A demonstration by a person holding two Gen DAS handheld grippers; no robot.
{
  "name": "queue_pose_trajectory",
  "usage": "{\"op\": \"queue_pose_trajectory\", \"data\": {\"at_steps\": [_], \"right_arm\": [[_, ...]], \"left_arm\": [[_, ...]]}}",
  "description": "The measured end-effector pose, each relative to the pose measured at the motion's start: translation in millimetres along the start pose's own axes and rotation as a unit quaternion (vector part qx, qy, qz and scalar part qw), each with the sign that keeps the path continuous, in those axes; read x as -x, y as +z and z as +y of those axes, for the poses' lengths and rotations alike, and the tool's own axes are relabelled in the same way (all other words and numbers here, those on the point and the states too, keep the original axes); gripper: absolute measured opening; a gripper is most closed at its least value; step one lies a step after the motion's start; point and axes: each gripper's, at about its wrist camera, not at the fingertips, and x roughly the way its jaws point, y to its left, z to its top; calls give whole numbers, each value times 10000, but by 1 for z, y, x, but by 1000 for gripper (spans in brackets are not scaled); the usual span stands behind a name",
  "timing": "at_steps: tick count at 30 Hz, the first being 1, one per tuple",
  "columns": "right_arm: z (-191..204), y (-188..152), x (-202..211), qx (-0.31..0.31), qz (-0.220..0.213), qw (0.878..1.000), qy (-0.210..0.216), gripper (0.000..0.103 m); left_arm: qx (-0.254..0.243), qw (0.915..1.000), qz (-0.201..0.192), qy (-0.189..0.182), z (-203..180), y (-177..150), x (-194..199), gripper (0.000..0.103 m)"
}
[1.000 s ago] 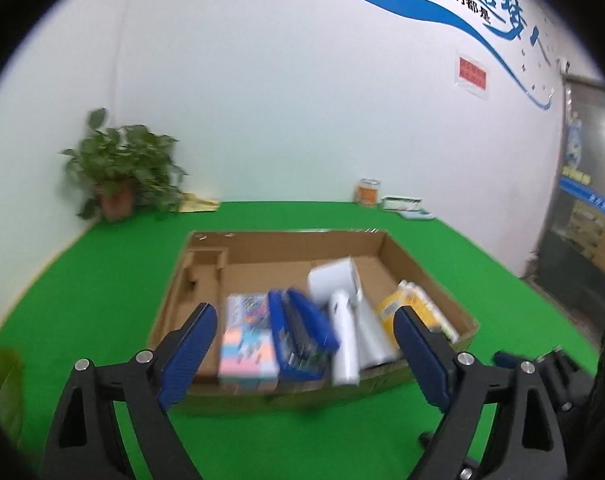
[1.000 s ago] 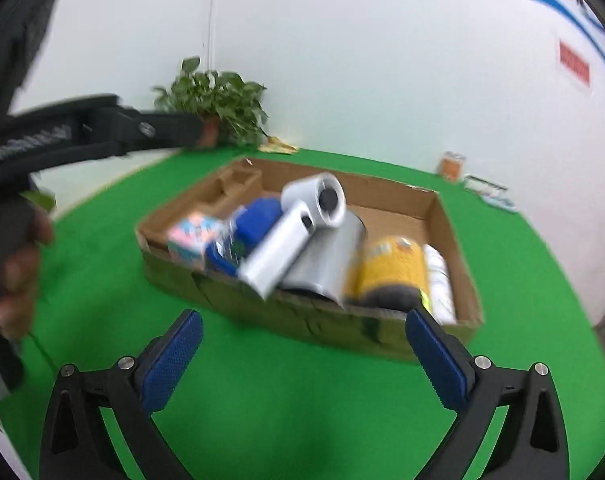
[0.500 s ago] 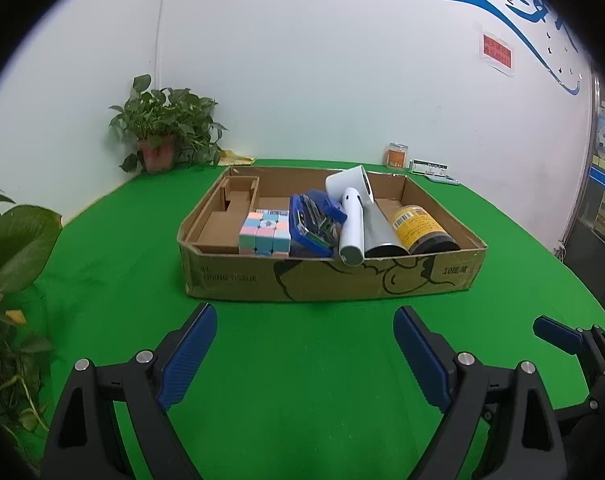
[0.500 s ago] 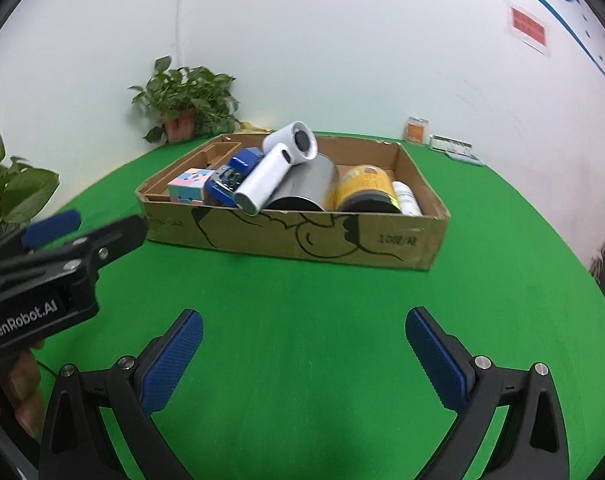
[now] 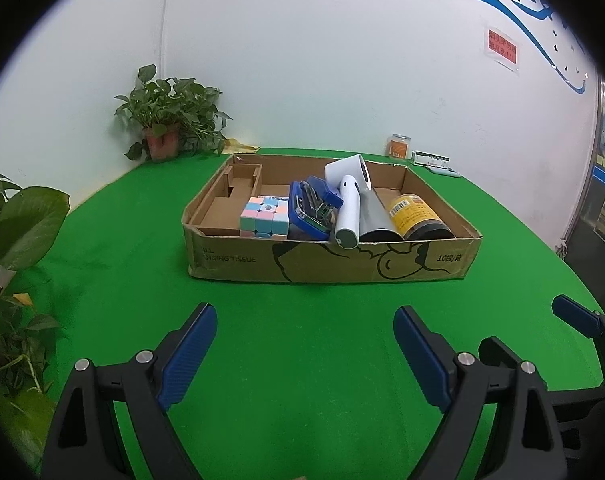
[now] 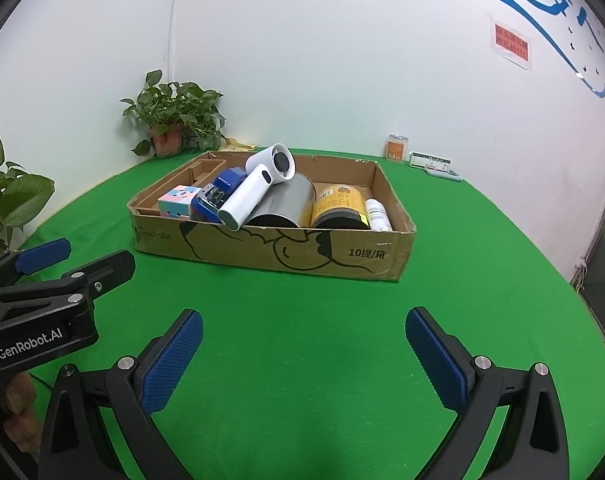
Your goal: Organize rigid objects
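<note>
A shallow cardboard box sits on the green table. In it lie a pastel puzzle cube, a blue stapler, a white hair dryer, a silver can, a yellow-labelled jar and a small white bottle. My left gripper is open and empty, well in front of the box. My right gripper is open and empty, also in front of the box.
A potted plant stands at the back left by the wall. Leaves of another plant hang at the left edge. An orange tin and a flat packet lie at the back right. Green felt lies between grippers and box.
Both grippers have drawn back from over the box and come down low in front of it. They stay open and empty. The objects in the box have not moved.
</note>
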Motion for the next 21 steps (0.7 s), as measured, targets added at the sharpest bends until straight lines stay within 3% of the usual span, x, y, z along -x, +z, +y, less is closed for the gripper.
{"op": "queue_pose_trajectory", "data": {"at_steps": [21], "right_arm": [[4,-3,6,-79,103,9999,-20,102]], "left_arm": [[-102,9999,22,-99,-3,4,0,90]]}}
